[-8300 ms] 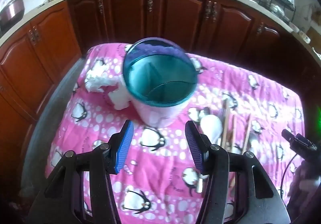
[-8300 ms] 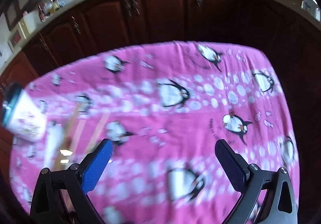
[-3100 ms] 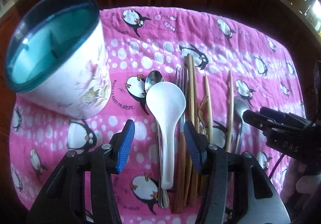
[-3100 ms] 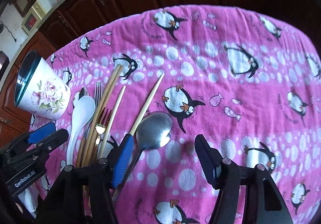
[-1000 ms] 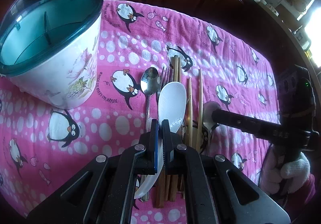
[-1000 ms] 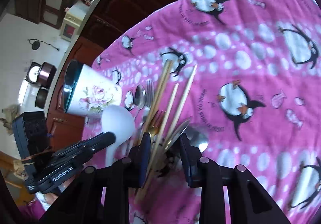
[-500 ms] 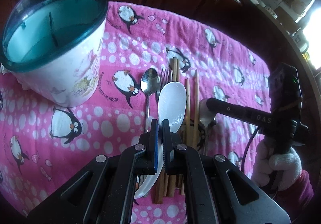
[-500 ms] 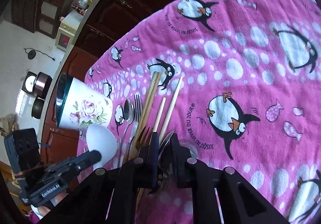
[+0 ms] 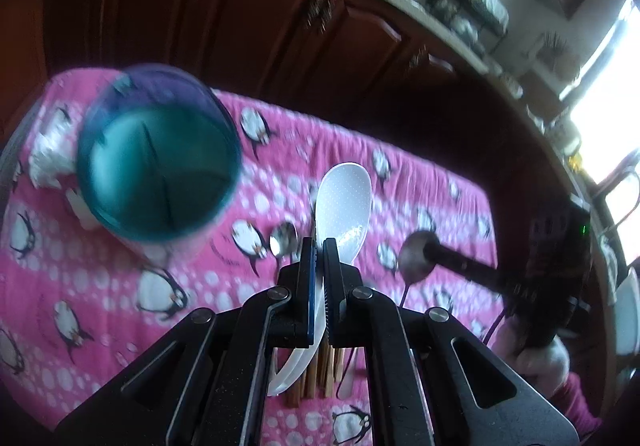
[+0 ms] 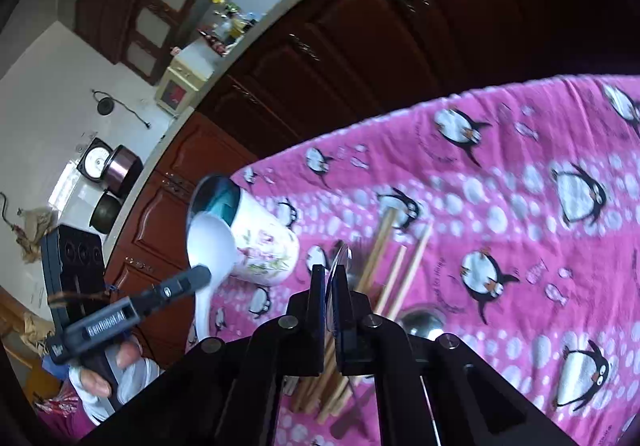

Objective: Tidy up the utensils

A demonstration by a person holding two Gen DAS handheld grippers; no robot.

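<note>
Across the desk we see a pink penguin-print cloth (image 9: 120, 286), dark wooden cabinets (image 9: 260, 18) behind it. On the cloth's left side stands the utensil holder (image 9: 158, 154), white with a floral print and a teal, divided interior, upright. Just right of it lie wooden chopsticks (image 10: 384, 242) and a small metal spoon (image 9: 283, 240), flat on the cloth. Our left gripper (image 9: 319, 266) has its jaws clamped on the handle of the white plastic spoon (image 9: 344, 202), bowl forward, raised above the cloth. Our right gripper (image 10: 329, 286) has its jaws pressed together on a large metal spoon (image 9: 414, 258), seen edge-on in its own view, also clear of the cloth.
</note>
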